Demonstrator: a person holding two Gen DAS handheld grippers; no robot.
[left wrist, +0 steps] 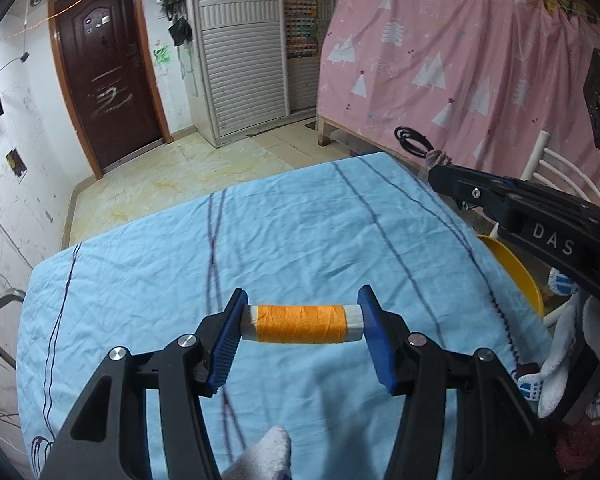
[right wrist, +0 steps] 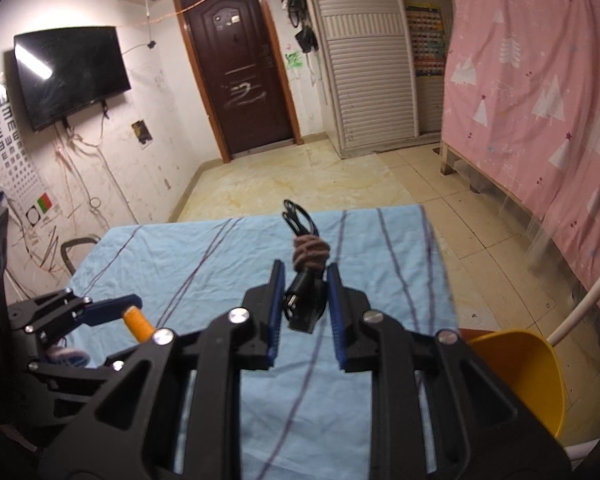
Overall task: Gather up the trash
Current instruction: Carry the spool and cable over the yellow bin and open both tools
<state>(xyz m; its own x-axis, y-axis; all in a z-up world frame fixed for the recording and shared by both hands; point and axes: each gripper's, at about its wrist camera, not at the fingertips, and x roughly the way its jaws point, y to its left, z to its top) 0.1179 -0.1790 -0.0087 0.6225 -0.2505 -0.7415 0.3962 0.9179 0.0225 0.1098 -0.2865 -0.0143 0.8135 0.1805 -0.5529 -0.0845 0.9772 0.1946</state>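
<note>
Two grippers are seen, left gripper (left wrist: pixel 302 320) and right gripper (right wrist: pixel 304 300); one orange thread spool (left wrist: pixel 301 324) and one bundled black cable (right wrist: pixel 304 280) are counted (each clamped), with one yellow bin (right wrist: pixel 532 376) at the right and one blue-covered table (left wrist: pixel 260 240)

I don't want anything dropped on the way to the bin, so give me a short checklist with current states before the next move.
1. Left gripper jaws clamped on both ends of the orange thread spool: ok.
2. Right gripper jaws closed on the bundled black cable: ok.
3. Both items lifted off the blue tablecloth: ok.
4. Yellow bin in sight, beside the table on the right gripper's side: ok.
5. Bin has room inside: cannot tell, interior hidden.
6. Cable loops tied, not dangling loose: ok.
</note>
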